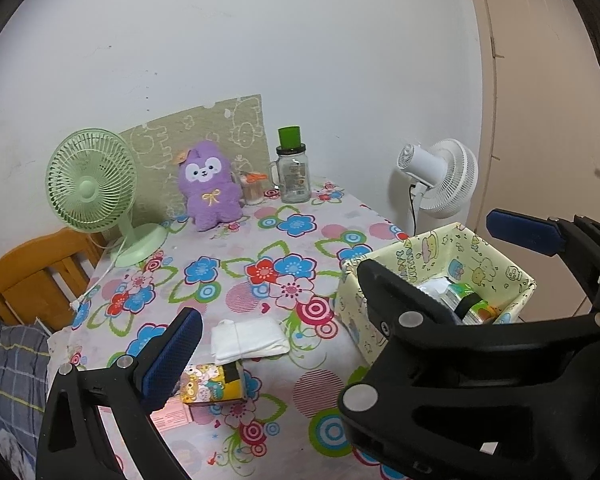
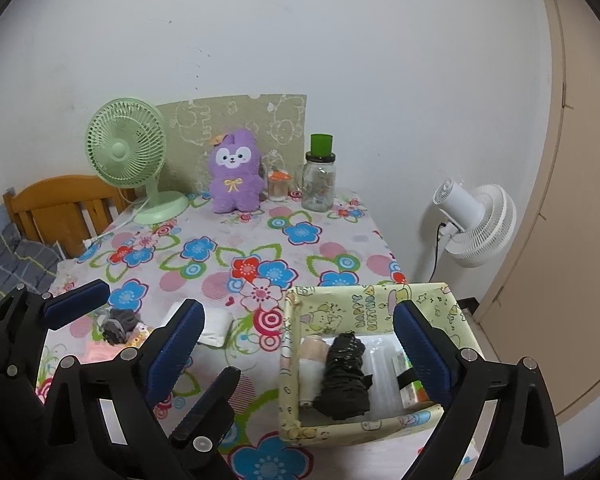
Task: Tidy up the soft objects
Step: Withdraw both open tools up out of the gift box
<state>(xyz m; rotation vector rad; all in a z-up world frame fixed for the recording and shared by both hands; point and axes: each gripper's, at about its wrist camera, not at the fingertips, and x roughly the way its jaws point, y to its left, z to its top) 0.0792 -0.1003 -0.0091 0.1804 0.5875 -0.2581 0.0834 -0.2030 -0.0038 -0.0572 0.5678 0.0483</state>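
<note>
Looking along your left hand-held gripper (image 1: 340,276), you see its blue-padded jaws spread wide with nothing between the pads. A folded white cloth (image 1: 250,338) lies flat on the flowered worktop (image 1: 236,248), just beyond the left finger and between the two fingers in this view, apart from both. A small yellow cartoon-printed box (image 1: 216,384) sits near that same finger, partly hidden by its pad, with a pink packet (image 1: 172,414) beside it. The pale yellow fabric storage box (image 1: 496,248) stands at the worktop's right edge, behind the other hand-held gripper's black frame, which crosses the lower right of this view. A purple plush toy (image 1: 212,186) sits upright at the far side, by the green desk fan (image 1: 92,184) and the glass jar (image 1: 294,176).

From your right hand-held gripper (image 2: 300,344), the jaws also stand wide apart and hold nothing. The storage box (image 2: 364,304) lies directly between and below the fingers; a crumpled black bag (image 2: 344,372) and a pale roll (image 2: 312,364) rest inside it, touching neither pad. The white cloth (image 2: 216,324) shows just past the left finger, partly hidden by it. Your left hand-held gripper (image 2: 128,360) fills the lower left, with a dark grey bundle (image 2: 118,324) on the worktop beyond it. The plush toy (image 2: 234,178) stays well apart at the back.
</note>
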